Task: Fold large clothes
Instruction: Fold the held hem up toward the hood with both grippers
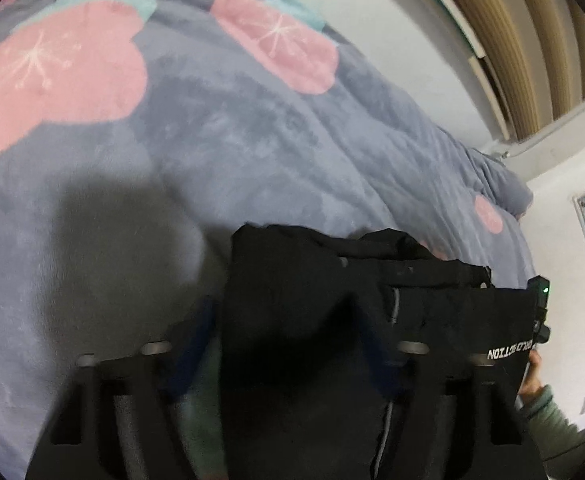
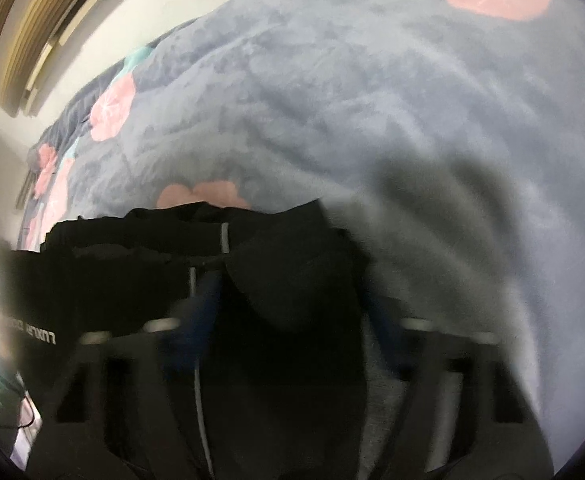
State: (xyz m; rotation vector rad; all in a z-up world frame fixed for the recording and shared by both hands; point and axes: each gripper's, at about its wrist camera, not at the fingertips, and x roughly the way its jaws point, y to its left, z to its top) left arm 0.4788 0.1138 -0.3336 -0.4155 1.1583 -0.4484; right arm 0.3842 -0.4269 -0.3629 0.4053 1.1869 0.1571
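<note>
Left gripper [image 1: 288, 344] and right gripper [image 2: 292, 320]: fingers of each are clamped on black fabric. Black garment [image 1: 432, 304]: held by 2 edge points, apparently so it can be spread and lowered flat for folding. Bed blanket [image 1: 232, 140], grey with pink patches, lies just beneath.

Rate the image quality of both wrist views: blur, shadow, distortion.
Left wrist view: fairly sharp, white lettering on the black garment readable, dark shadow on the grey blanket, strong fisheye bending at the edges. Right wrist view: motion-smeared, the garment's lettering and the right tongs soft, grey shadow across the blanket on the right.
</note>
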